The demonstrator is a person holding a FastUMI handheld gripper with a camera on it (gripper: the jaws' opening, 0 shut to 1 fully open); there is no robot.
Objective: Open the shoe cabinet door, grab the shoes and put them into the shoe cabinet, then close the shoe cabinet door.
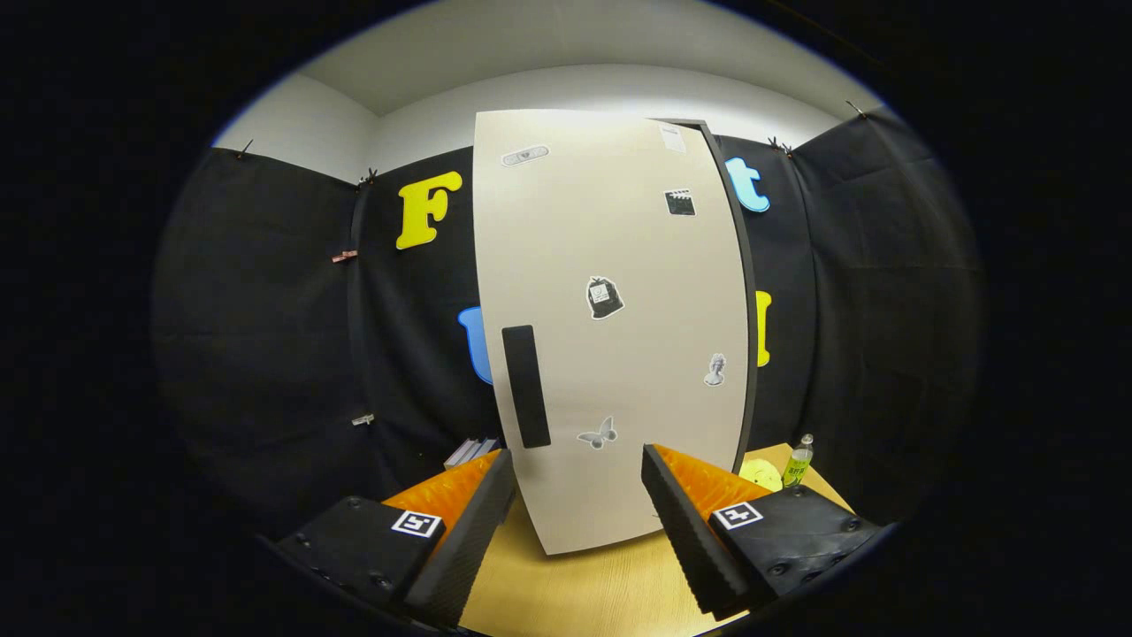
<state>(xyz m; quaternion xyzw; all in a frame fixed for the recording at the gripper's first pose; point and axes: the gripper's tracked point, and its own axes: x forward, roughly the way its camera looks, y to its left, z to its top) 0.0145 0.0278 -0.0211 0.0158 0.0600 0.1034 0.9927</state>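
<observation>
The shoe cabinet (619,327) stands upright on the wooden table just ahead of my fingers. Its pale door (610,265) carries several small stickers and faces me, seemingly shut against the dark frame edge (743,292) on its right side. A black vertical handle (525,386) sits low on the door's left side, a little above and beyond my left finger. My gripper (579,478) is open, its two fingers spread wide with the door's lower part seen between them and nothing held.
A small clear bottle with a green label (798,463) and a yellow round object (761,473) stand on the wooden table (584,593) right of the cabinet. A stack of flat pale items (471,451) lies left of it. Black cloth walls surround the booth.
</observation>
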